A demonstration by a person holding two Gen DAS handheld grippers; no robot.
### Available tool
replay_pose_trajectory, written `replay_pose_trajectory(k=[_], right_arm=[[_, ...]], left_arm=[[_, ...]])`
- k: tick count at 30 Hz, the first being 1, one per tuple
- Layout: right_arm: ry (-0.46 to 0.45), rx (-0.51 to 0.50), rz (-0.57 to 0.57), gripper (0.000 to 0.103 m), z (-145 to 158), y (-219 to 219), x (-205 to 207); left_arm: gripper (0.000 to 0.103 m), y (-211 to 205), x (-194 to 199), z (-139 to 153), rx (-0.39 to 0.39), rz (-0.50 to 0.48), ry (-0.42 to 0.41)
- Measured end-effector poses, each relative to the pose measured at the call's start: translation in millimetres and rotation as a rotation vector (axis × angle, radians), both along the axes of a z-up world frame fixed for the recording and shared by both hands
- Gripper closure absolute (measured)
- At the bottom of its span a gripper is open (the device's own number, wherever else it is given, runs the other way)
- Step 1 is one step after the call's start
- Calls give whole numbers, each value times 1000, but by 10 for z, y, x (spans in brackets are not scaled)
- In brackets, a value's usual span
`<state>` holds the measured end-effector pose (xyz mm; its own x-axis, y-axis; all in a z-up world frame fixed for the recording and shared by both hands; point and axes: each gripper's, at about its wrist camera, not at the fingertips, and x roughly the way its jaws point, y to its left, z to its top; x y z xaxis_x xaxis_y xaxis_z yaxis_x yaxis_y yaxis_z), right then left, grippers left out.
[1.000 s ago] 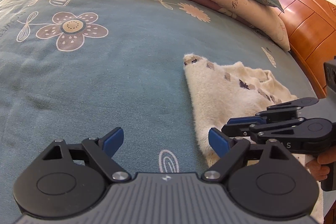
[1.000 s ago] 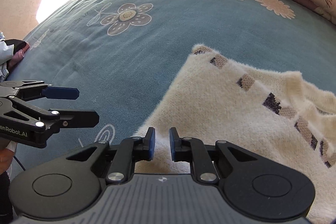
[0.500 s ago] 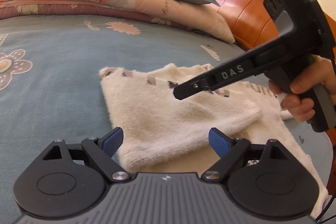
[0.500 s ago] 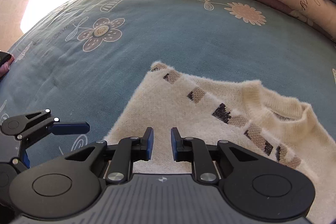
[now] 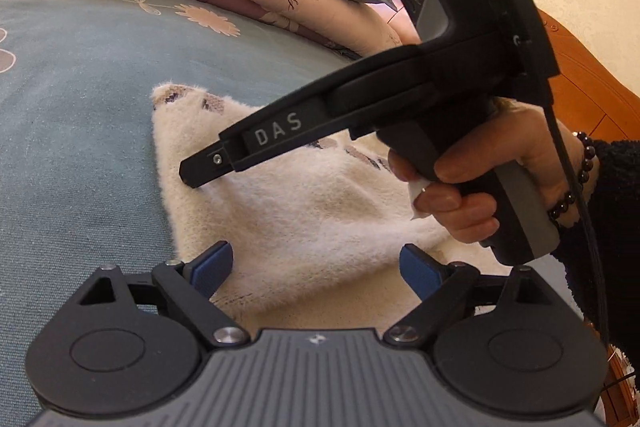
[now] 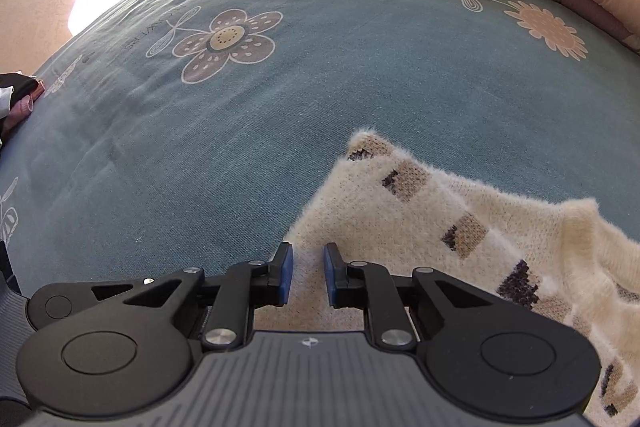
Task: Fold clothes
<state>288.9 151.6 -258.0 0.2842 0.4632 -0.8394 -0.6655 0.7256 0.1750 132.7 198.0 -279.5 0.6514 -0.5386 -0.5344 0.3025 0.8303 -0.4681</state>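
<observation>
R hand-held gripper [image 6: 307,277] sits low over the near-left edge of the cream sweater [image 6: 460,247], pads a narrow gap apart, nothing pinched as far as I can tell. L hand-held gripper [image 5: 316,269] is spread wide at the sweater's near hem, empty. The sweater lies part-folded on the bed [image 6: 280,131], long axis running away to the R toward the collar. R one's nearer the L edge, so prob. it takes that side.
</observation>
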Motion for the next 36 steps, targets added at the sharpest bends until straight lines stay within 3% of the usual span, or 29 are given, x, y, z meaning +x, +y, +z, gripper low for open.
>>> replay_pose_trajectory(k=[4, 8, 11, 18, 24, 30, 36], right_arm=[[-10, 27, -16, 85, -88, -55, -30], [6, 41, -24, 85, 54, -79, 19], [-54, 40, -55, 85, 149, -80, 92], [-48, -13, -85, 84, -133, 41, 318], [-82, 39, -96, 84, 70, 3, 355], [-86, 2, -120, 83, -112, 80, 471], [-73, 47, -127, 80, 139, -219, 315]], left_arm=[[12, -70, -72, 79, 24, 16, -50], [12, -145, -60, -1, 62, -7, -29], [12, -161, -69, 20, 75, -12, -21], [12, -159, -65, 19, 91, -11, -7], [12, -191, -88, 26, 109, -17, -7], [12, -207, -74, 18, 117, -17, -13], [11, -191, -84, 104, 112, 1, 4]])
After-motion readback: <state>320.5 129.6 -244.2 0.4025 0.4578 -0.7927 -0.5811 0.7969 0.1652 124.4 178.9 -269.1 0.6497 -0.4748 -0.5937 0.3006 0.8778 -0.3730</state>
